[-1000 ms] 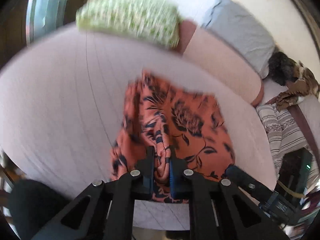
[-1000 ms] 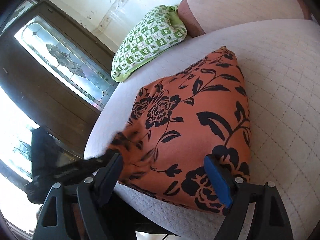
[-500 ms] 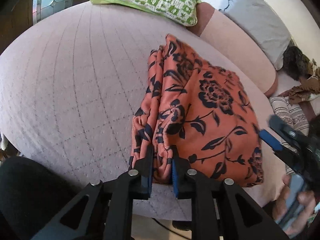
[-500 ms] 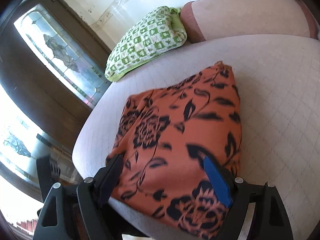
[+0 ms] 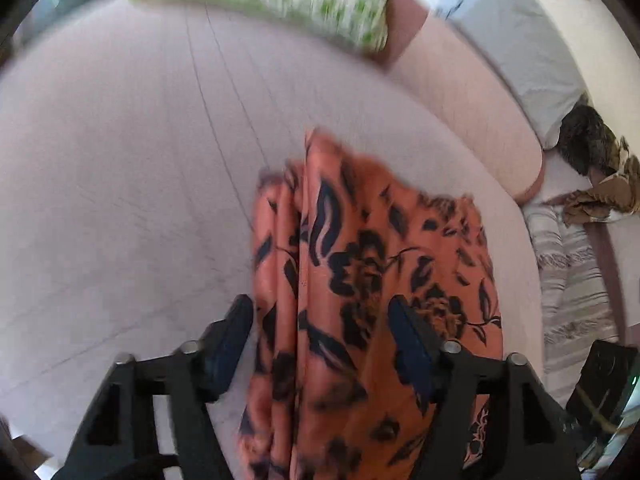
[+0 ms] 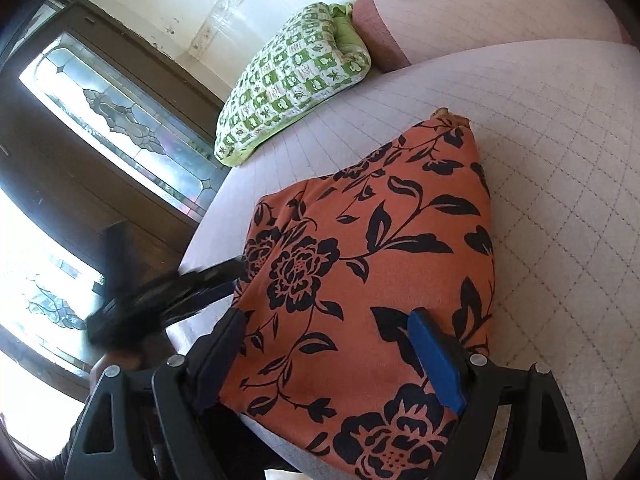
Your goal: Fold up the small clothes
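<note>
The main risk is that the fold comes undone at the near edge. The left gripper (image 5: 320,344) is opening its jaws, and the bunched side of the orange garment (image 5: 372,280) lies between them without the pads pressing on it; if the gripper pulls away while a pleat still clings to a pad, the layers could drag out of line or slide off the front of the cushion (image 5: 140,168). The garment's near end already hangs over that front edge, so its own weight may pull more cloth down. The right gripper (image 6: 332,344) is spread wide with nothing gripped, its jaws straddling the near part of the garment (image 6: 372,260); a careless push from there would wrinkle the smooth top layer.

The garment is a soft orange cloth printed with black flowers and leaves. It lies folded on the pale quilted cushion (image 6: 560,200), toward the cushion's front edge, well apart from the green checked pillow (image 6: 296,76) at the cushion's far end. Seen from the right wrist, its top face is flat and smooth, tapering to a narrow tip at the far side. Seen from the left wrist, the side nearest that gripper shows several stacked lengthwise pleats, less tidy than the rest. That view is blurred, so finer detail of the edges cannot be told.
</note>
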